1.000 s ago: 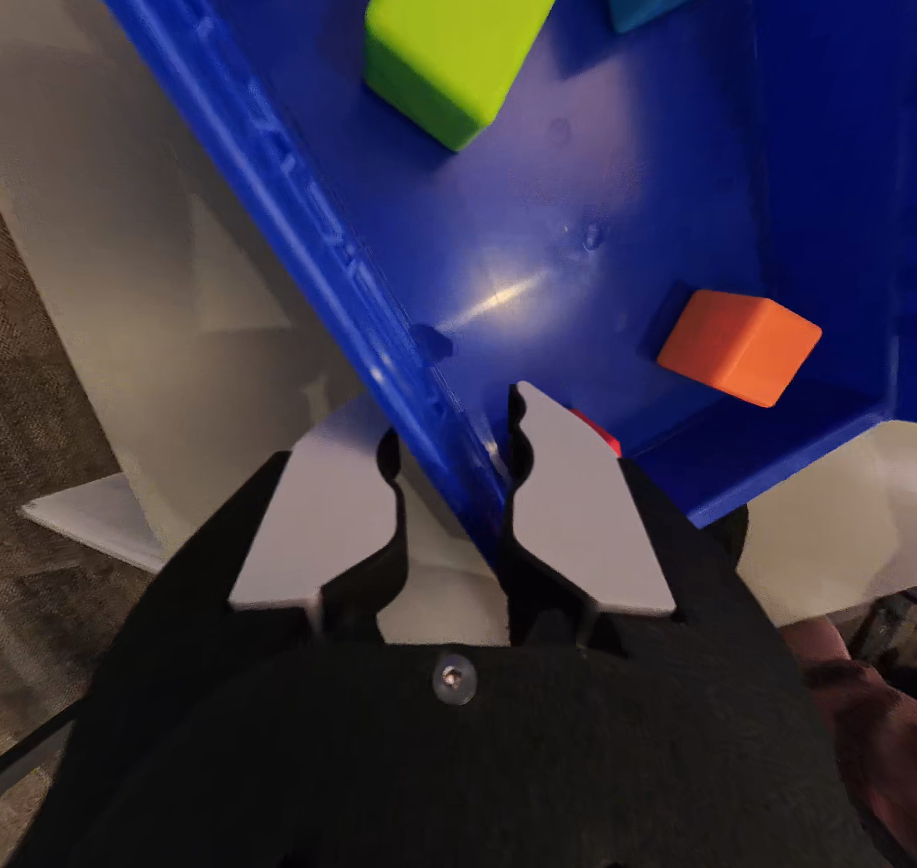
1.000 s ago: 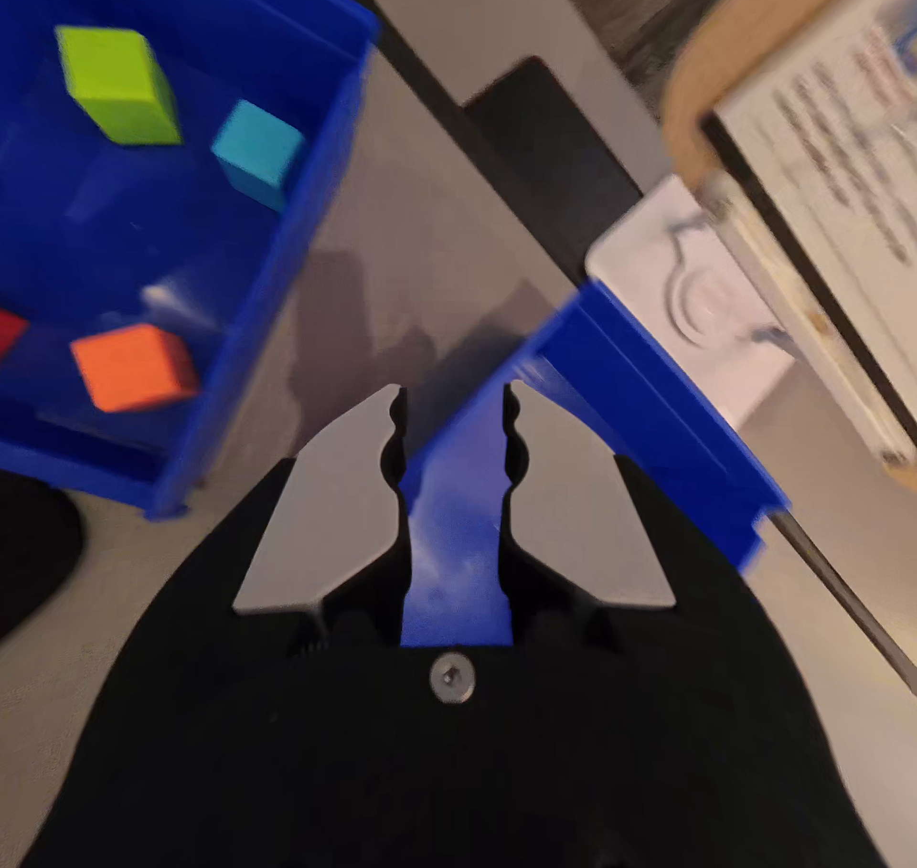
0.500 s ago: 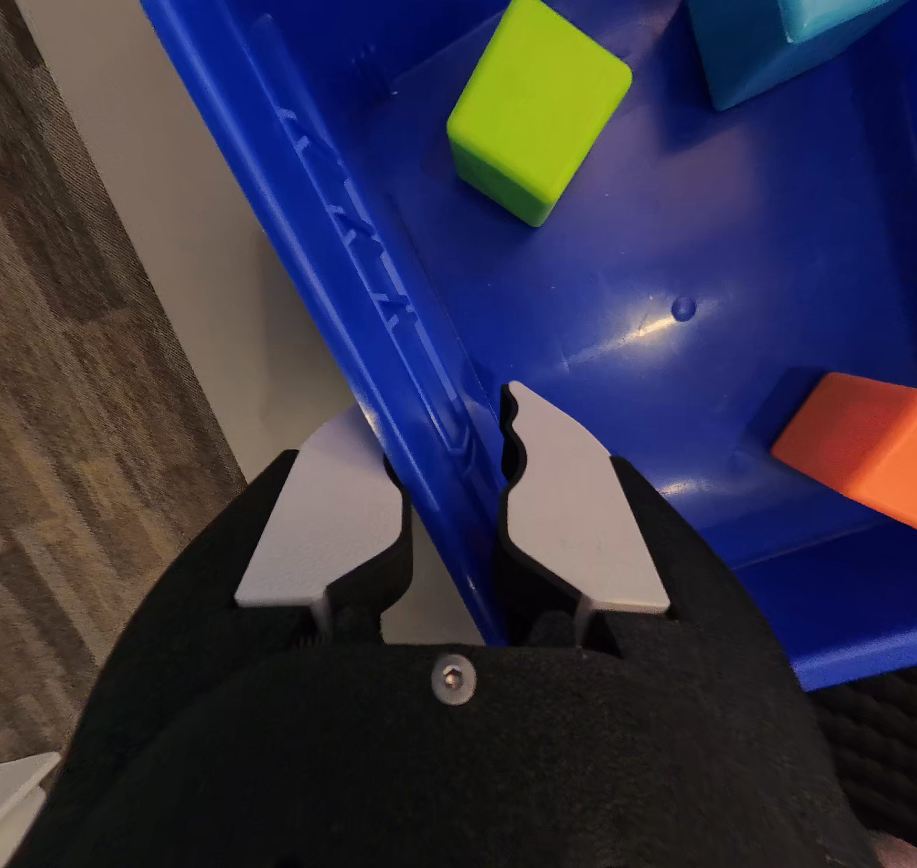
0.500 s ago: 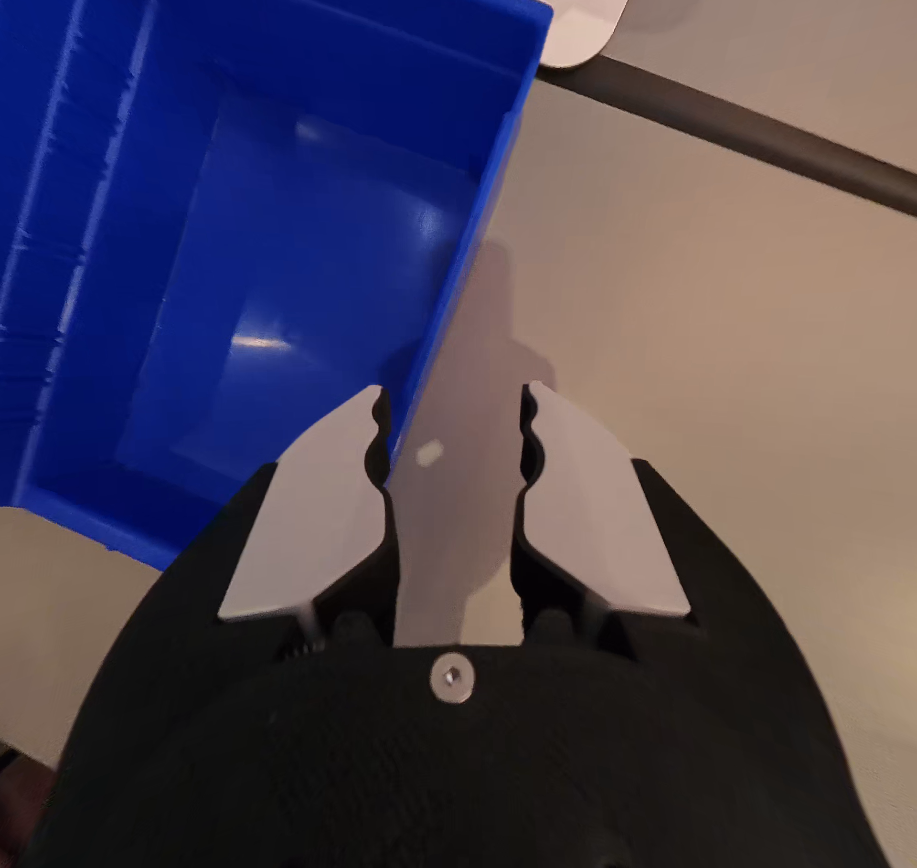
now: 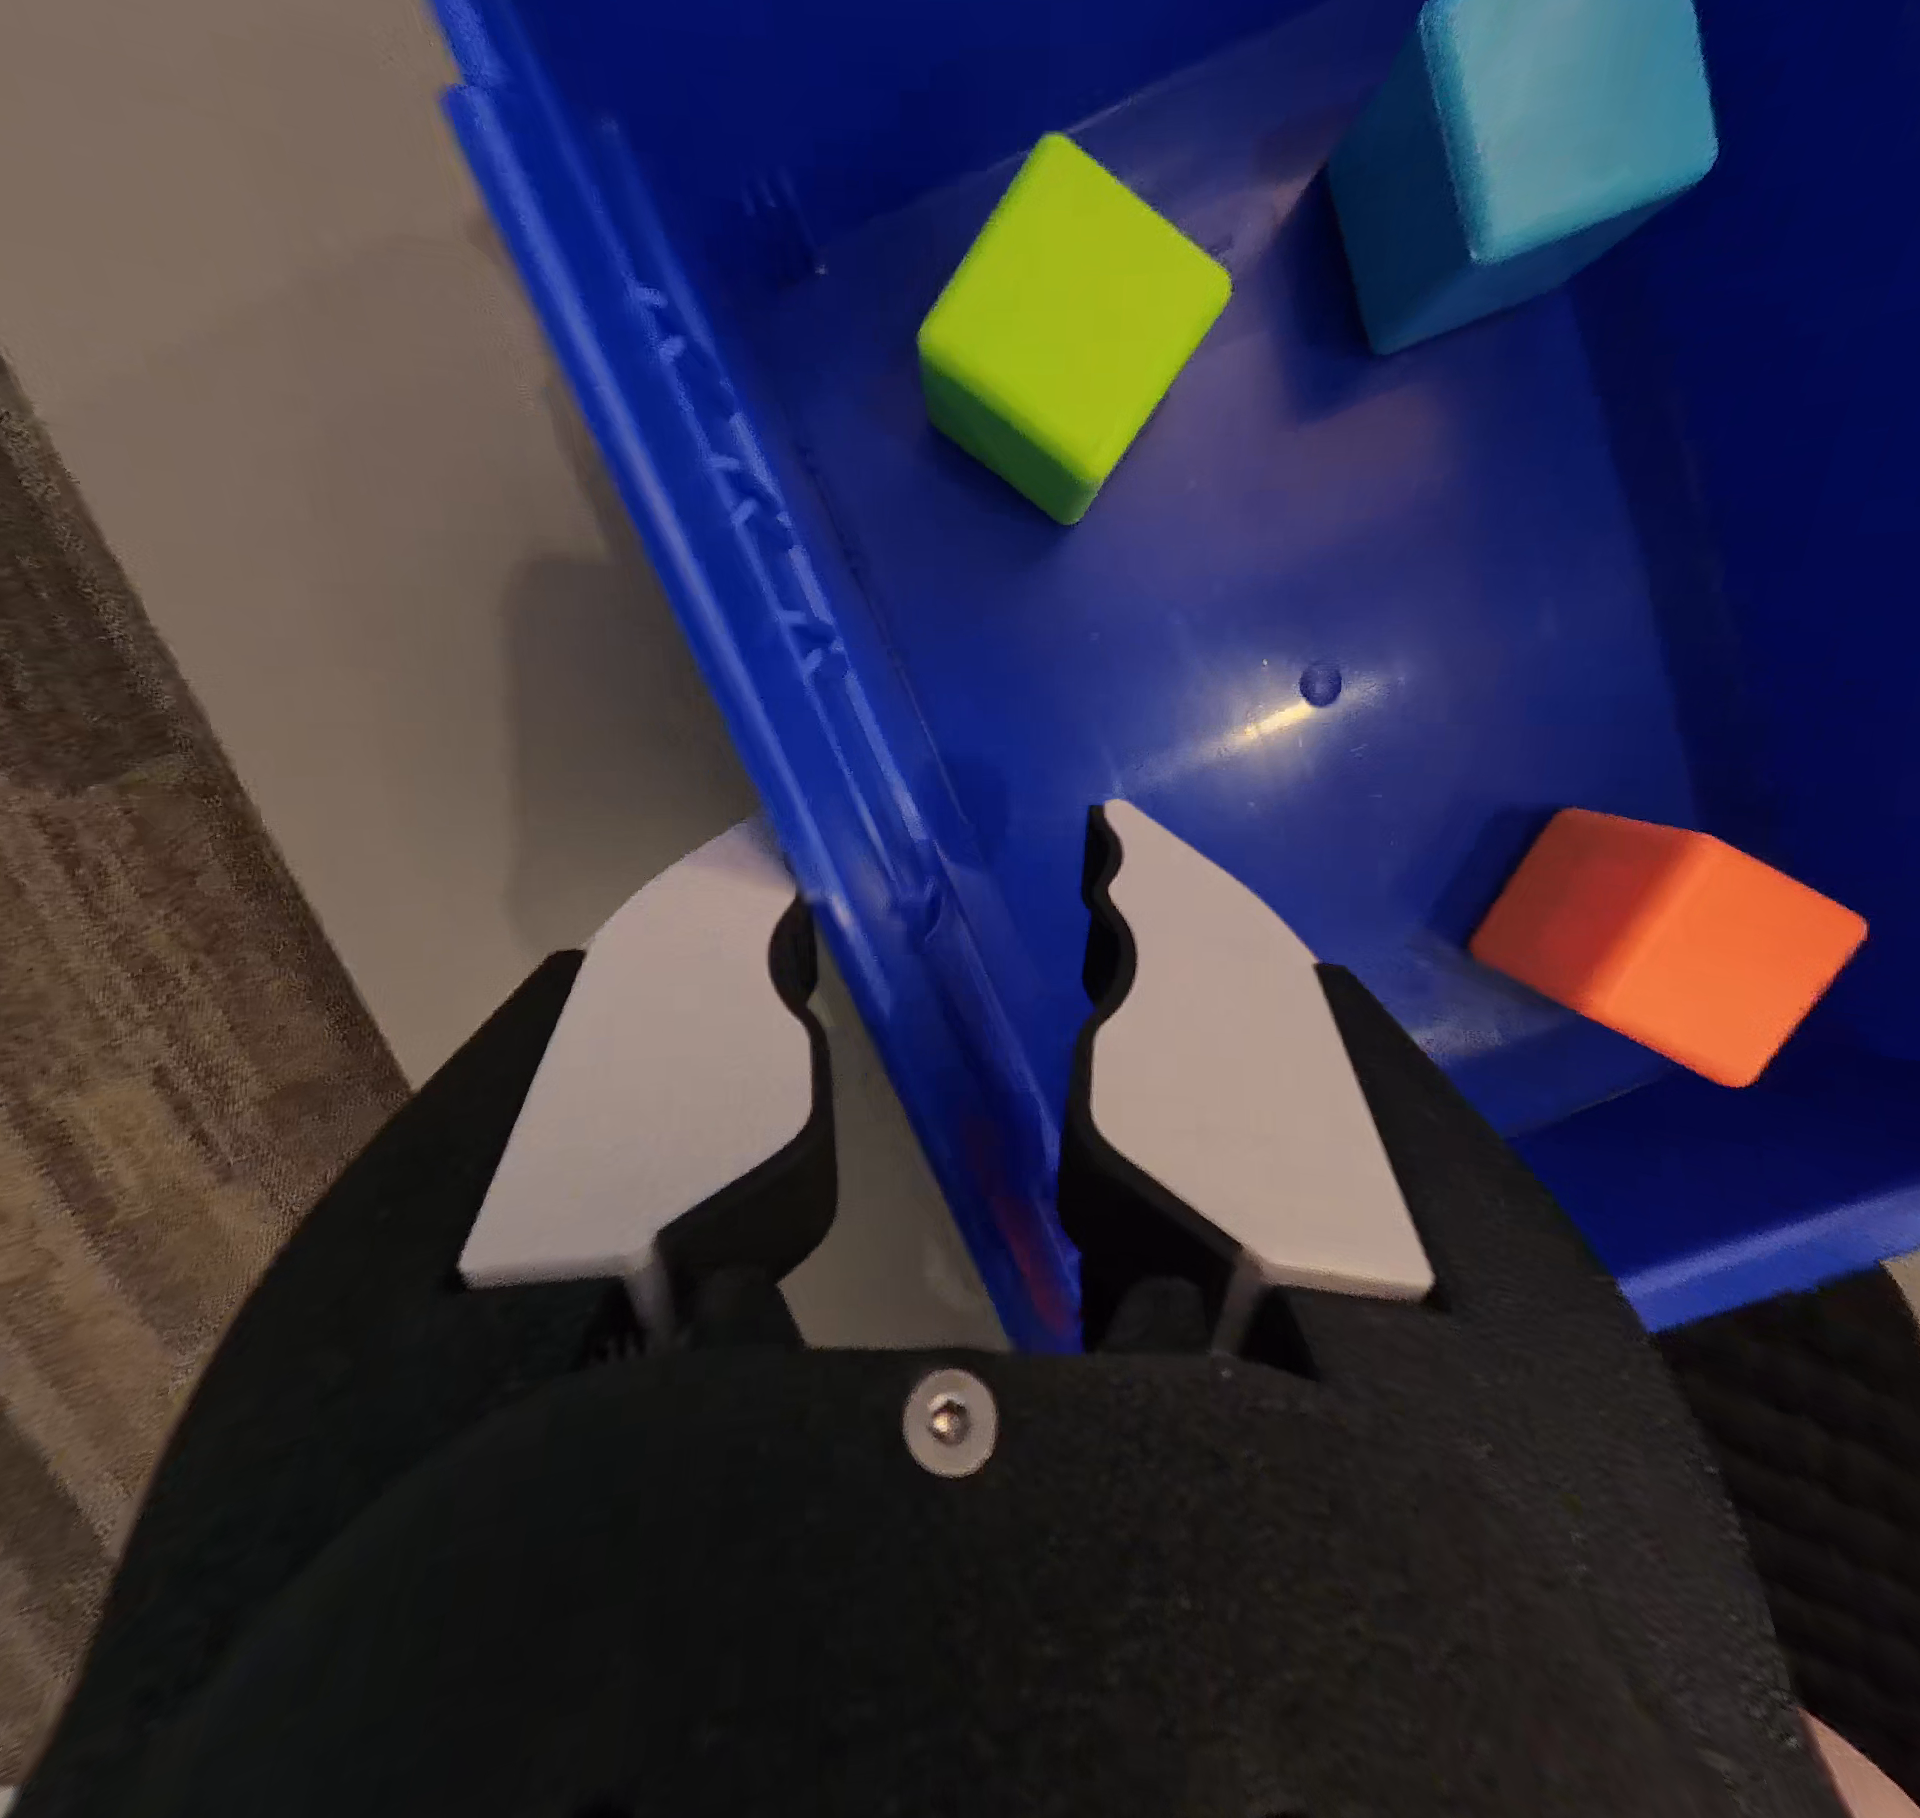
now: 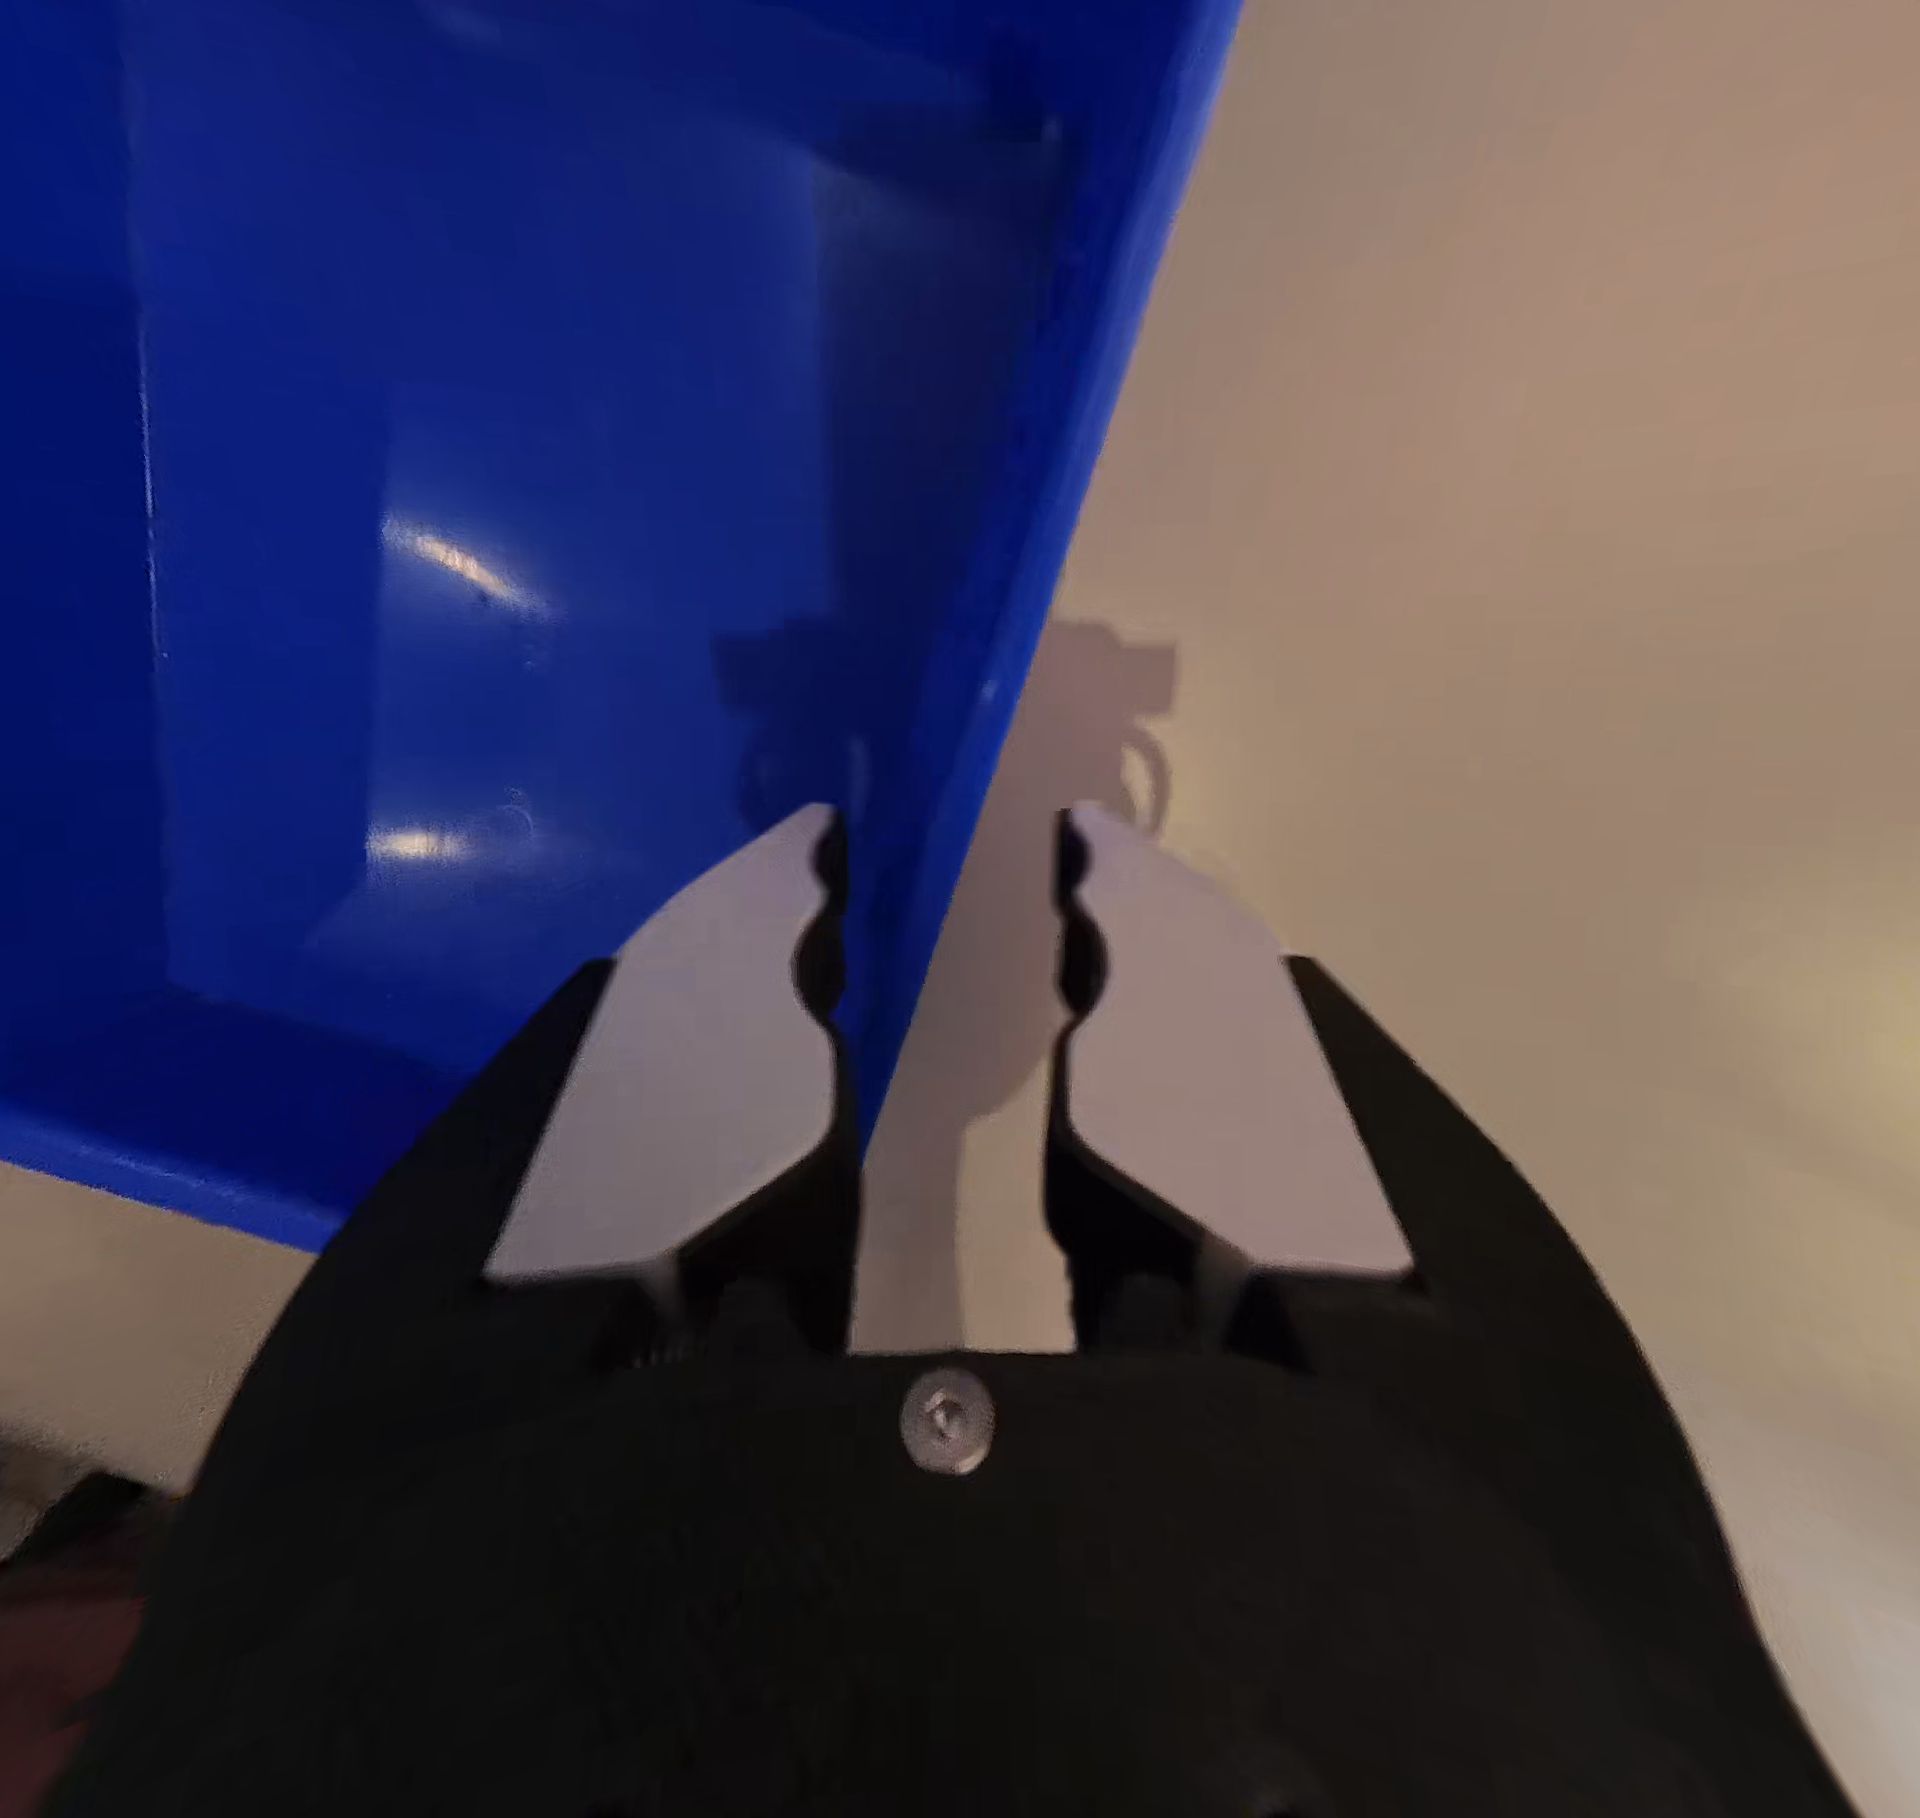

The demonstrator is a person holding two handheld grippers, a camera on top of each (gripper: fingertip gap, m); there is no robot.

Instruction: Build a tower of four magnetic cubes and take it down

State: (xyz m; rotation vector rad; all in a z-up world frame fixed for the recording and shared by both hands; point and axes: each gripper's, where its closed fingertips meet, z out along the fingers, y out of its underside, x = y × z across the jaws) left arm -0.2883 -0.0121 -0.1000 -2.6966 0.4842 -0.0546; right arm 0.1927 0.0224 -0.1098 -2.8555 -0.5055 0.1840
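A blue bin (image 5: 727, 480) holds a green cube (image 5: 1070, 324), a light blue cube (image 5: 1527, 116) and an orange cube (image 5: 1662, 937), all lying apart on its floor. My left gripper (image 5: 935, 823) straddles this bin's left wall, one finger outside and one inside, shut on the wall. In the right wrist view a second blue bin (image 6: 1101, 314) is empty. My right gripper (image 6: 948, 814) is at its right wall. The wall lies against the left finger, and a gap shows between it and the right finger.
The bins sit on a beige table (image 5: 260, 418). Its edge and the carpeted floor (image 5: 125, 937) are close on the left. Bare table (image 6: 1507, 521) lies right of the empty bin. A dark textured object (image 5: 1818, 1436) is at the cube bin's near right corner. Left tips to right tips: about 50 cm.
The cube bin has shifted with my left gripper towards the table's edge. My right gripper, clamped on the empty bin's wall a second ago, let go, and its jaws have since narrowed.
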